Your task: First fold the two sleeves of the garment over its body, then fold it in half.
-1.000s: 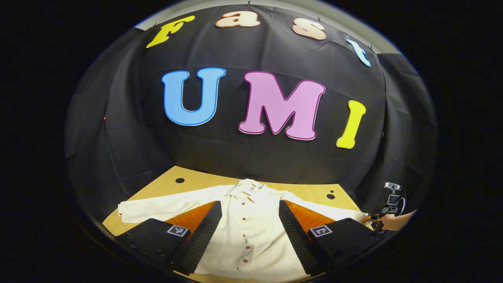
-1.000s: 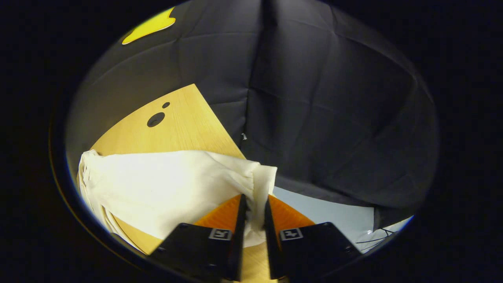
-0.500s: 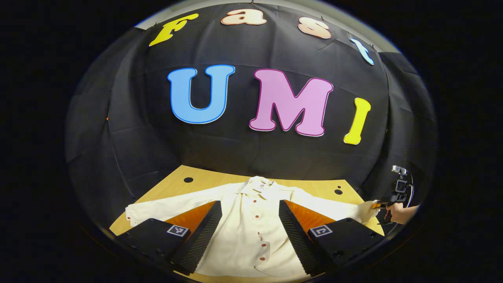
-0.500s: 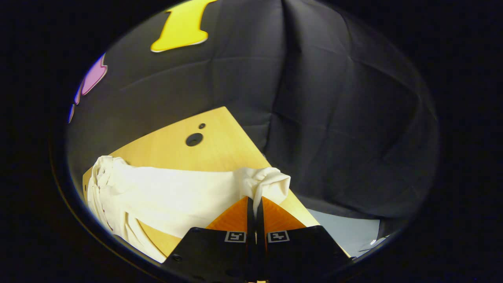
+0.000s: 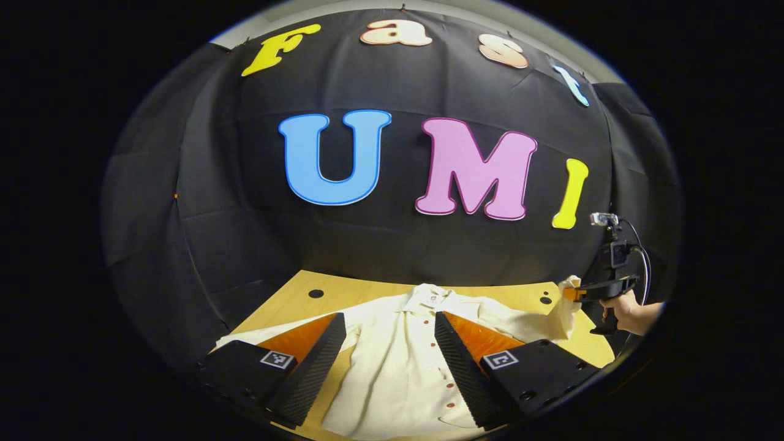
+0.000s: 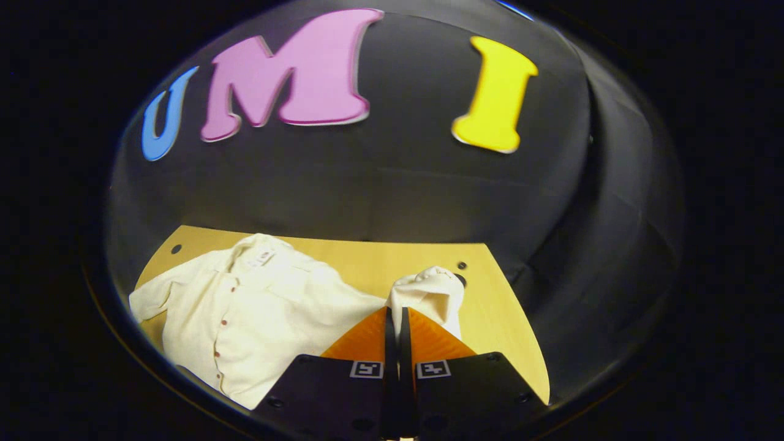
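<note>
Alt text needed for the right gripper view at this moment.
The right gripper, jaws shut, pinches the cuff of a cream button-front shirt and holds it lifted above a wooden table. The shirt's body lies spread to the left, collar toward the black cloth wall.

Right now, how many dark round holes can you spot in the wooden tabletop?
2 in the left gripper view: one hole near the table's far left corner, one near its far right corner. The shirt may hide more.

R hand-held gripper (image 6: 397,318) clamped (L (image 5: 390,324) spread).
</note>
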The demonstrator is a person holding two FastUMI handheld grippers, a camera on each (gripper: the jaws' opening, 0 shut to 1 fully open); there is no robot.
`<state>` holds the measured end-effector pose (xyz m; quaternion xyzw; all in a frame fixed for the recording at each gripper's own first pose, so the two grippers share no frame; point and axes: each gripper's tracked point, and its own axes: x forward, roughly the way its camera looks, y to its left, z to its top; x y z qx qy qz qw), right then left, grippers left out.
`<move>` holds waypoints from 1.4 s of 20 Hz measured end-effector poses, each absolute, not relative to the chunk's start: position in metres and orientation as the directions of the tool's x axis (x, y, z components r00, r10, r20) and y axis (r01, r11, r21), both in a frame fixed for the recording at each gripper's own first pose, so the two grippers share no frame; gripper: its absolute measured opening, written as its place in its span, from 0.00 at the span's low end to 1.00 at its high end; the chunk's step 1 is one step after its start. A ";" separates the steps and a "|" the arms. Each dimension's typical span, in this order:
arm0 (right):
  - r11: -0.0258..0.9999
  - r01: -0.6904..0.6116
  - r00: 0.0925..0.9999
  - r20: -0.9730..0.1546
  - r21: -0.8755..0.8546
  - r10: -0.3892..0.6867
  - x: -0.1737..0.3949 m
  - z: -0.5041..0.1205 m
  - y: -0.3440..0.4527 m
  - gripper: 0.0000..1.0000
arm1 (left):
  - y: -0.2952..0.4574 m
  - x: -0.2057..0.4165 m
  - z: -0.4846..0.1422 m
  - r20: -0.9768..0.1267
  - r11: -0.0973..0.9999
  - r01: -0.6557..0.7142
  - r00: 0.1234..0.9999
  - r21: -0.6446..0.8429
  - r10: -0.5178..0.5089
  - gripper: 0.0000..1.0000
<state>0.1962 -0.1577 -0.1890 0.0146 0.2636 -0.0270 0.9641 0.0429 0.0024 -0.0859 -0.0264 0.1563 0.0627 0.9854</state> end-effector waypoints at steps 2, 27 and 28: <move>0.999 -0.006 0.863 -0.505 0.049 0.029 0.207 -0.171 -0.106 0.05 | 0.023 0.041 -0.086 -0.305 0.989 -0.144 0.944 -0.032 0.128 0.96; 0.928 -0.371 0.827 -0.463 -0.024 0.319 0.228 -0.165 0.261 0.98 | 0.245 -0.041 -0.202 -0.483 0.921 -0.387 0.816 -0.051 0.317 0.96; 0.932 -0.362 0.846 -0.429 -0.027 0.317 0.227 -0.151 0.254 0.99 | 0.253 -0.040 -0.209 -0.494 0.913 -0.406 0.801 -0.032 0.338 0.96</move>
